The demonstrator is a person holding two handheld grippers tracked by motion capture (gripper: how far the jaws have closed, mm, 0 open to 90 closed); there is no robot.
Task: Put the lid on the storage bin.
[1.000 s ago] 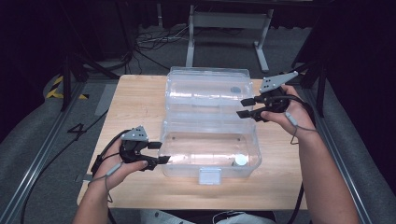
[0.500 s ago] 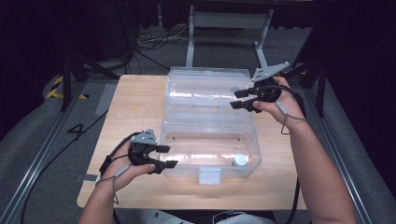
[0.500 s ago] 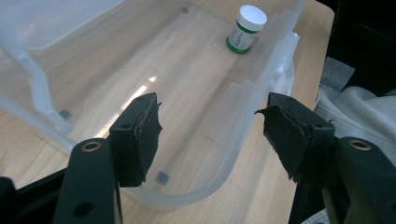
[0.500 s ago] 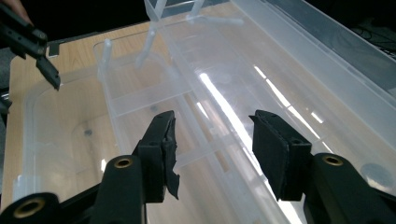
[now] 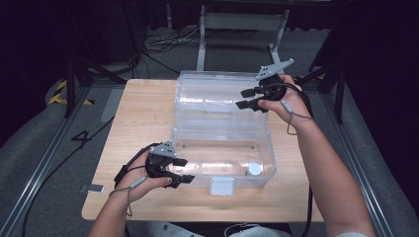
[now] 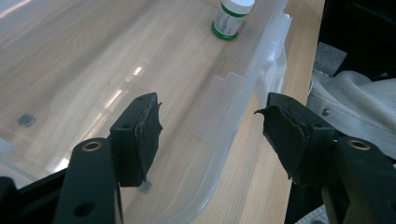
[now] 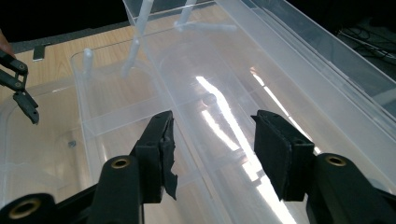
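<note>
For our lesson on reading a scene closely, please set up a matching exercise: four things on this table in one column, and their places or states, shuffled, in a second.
Things:
1. small bottle
2. box lid
3. left claw
4. right claw

Places or states:
A. open, at the box's near left corner
B. folded back, lying open on the table
C. open, over the lid's right end
D. standing inside the clear box, near its right end

Pairs: 1-D, 2-B, 3-A, 4-C

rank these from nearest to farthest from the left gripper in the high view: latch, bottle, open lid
From the left gripper:
1. Latch, on the box's near wall, just to the right of the gripper.
2. Bottle, inside the box at its near right corner.
3. Open lid, lying flat at the far side of the table, by the right gripper.
</note>
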